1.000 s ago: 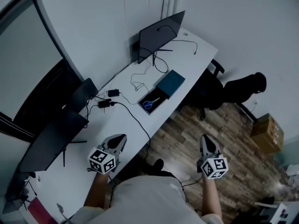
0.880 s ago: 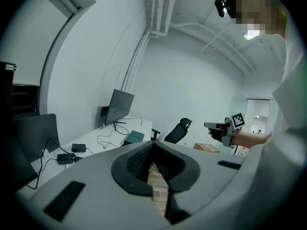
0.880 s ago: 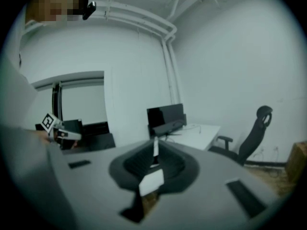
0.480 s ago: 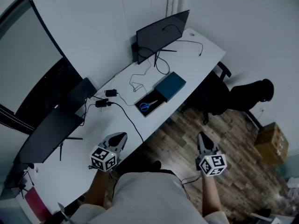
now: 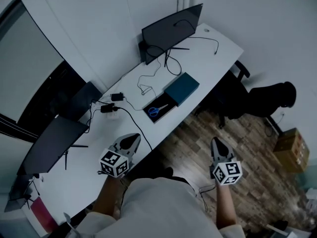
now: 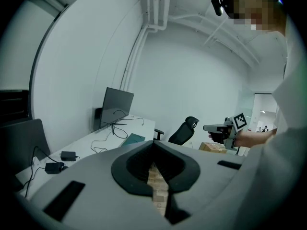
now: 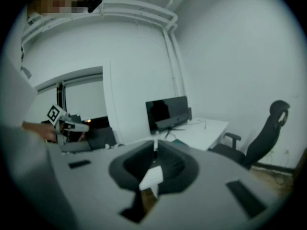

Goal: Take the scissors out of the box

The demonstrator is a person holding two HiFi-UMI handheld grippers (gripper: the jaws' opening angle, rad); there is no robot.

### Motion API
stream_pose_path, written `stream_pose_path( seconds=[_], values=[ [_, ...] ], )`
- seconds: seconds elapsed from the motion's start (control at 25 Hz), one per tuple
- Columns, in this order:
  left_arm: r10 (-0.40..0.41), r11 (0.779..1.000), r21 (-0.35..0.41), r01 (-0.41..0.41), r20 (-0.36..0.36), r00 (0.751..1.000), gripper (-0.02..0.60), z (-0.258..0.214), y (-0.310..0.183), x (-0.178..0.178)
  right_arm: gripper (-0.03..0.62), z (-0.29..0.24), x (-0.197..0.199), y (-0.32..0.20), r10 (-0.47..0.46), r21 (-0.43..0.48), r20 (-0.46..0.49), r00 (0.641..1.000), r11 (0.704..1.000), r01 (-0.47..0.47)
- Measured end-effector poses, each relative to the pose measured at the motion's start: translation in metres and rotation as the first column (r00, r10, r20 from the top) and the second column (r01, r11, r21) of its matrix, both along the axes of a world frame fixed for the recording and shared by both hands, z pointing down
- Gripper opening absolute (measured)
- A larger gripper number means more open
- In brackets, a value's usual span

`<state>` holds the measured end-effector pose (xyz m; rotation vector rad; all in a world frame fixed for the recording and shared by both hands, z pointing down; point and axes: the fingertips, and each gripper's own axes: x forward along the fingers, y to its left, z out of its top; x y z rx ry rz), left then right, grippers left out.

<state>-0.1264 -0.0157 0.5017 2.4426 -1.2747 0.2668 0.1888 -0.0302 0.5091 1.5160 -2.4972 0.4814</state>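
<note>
Blue-handled scissors [image 5: 157,110] lie in an open dark box [image 5: 169,102] on the white desk [image 5: 208,58], with the box's teal lid [image 5: 182,88] beside it on the far side. My left gripper [image 5: 132,141] hovers over the desk's near edge, well short of the box, shut and empty. My right gripper [image 5: 216,143] hangs over the wooden floor to the right of the desk, its jaws together with nothing in them. In the left gripper view the left gripper [image 6: 153,143] points toward the teal lid [image 6: 134,138]. The scissors are hidden in both gripper views.
A dark monitor [image 5: 171,31] stands at the desk's far end, and another monitor [image 5: 52,145] at the near left. Cables and two power adapters [image 5: 113,103] lie between them. A black office chair [image 5: 257,100] and a cardboard box [image 5: 290,148] stand on the floor to the right.
Both grippers have moved a little forward toward the desk, the left one now over its edge. Both stay shut. Box and scissors lie as before.
</note>
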Motion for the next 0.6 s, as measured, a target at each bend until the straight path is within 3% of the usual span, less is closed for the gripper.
stream_pose_path(
  seconds=[0.6],
  values=[
    [0.109, 0.986, -0.126, -0.105, 0.025, 0.994, 0.032, 0.069, -0.110, -0.011, 0.038, 0.033, -0.019, -0.052, 0.035, -0.108, -0.096, 0.995, 0.993, -0.045]
  ],
)
